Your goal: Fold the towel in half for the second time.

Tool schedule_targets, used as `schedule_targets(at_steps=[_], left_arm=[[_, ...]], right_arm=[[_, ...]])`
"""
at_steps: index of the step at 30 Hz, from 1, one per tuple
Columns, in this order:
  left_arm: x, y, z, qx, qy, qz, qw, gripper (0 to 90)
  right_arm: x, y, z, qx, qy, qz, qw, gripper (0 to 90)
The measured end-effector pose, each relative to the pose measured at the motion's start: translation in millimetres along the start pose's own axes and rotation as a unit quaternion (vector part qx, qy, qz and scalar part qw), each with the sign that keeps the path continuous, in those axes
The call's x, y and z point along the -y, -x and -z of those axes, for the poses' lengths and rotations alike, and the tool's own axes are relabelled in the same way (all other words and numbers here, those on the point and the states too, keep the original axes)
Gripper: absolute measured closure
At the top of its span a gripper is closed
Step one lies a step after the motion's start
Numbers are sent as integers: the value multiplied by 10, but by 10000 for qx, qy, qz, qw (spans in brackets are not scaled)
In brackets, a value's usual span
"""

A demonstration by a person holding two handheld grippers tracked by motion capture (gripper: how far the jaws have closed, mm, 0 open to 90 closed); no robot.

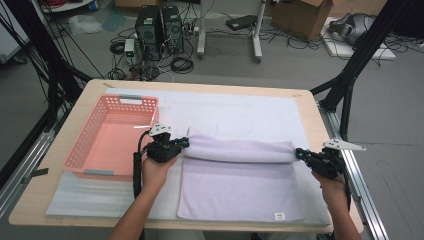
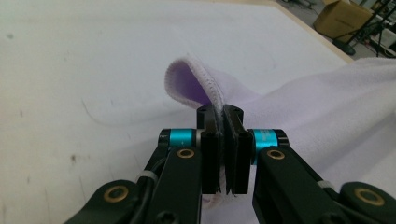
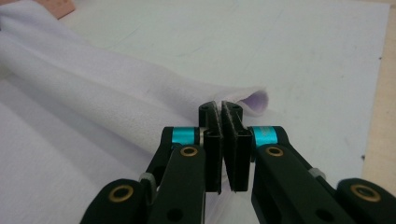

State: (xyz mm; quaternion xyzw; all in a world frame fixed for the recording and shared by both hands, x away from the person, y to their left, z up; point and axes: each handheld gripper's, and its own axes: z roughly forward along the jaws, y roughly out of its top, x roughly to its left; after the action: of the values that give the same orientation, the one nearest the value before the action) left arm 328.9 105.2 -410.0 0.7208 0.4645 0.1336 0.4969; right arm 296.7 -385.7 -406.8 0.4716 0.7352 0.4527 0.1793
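Observation:
A lilac towel (image 1: 240,187) lies on the white mat, its far edge lifted and rolled toward the person. My left gripper (image 1: 183,144) is shut on the towel's far left corner (image 2: 196,84), pinched between black jaws (image 2: 222,116). At the opposite end, my right gripper (image 1: 299,153) is shut on the far right corner (image 3: 254,100), the cloth thin between its pads (image 3: 221,114). The raised fold (image 1: 240,150) spans between both grippers. A small label (image 1: 279,216) shows on the towel's near edge.
A pink plastic basket (image 1: 85,150) stands on the left of the table. The white mat (image 1: 240,112) covers the wooden table (image 1: 310,107). Black frame posts, computers and cables stand beyond the far edge.

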Motion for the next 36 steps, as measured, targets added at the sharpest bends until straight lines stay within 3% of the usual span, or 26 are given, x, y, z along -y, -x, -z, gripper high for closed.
schedule_targets(at_steps=[9,14,16,18,21,24,30,33,34,36], left_arm=[[366,89,169,153,-172,128,9997,857],[480,97,169,213,-353,114,9991,833],[447,89,149,209,-290,81,9993,677],[379,82,115,221,-218,93,9995,523],[267,60,37,98,-98,22,9999,454],[201,-3,-70,50,-61,119,9999,438],[181,-111,-280,119,-374,292,9988,466],[204,-131,-315,270,-544,329,9976,631],[213,-133,-323,324,-594,348,9971,721],[215,-134,-313,377,-623,339,9968,794]], right_arm=[[262,-136,193,-97,-112,25,9999,871],[390,-168,189,-101,-365,-30,9993,867],[399,-157,159,-97,-457,-42,9989,805],[355,-140,164,1,-403,-225,9989,665],[234,-89,166,107,-204,-352,9991,568],[92,-41,56,194,-368,-273,9988,533],[-87,38,-290,364,-811,-229,9958,503],[-90,78,-446,377,-1021,-317,9935,509],[-82,86,-488,371,-1144,-270,9924,545],[-63,94,-536,235,-1301,-223,9910,770]])
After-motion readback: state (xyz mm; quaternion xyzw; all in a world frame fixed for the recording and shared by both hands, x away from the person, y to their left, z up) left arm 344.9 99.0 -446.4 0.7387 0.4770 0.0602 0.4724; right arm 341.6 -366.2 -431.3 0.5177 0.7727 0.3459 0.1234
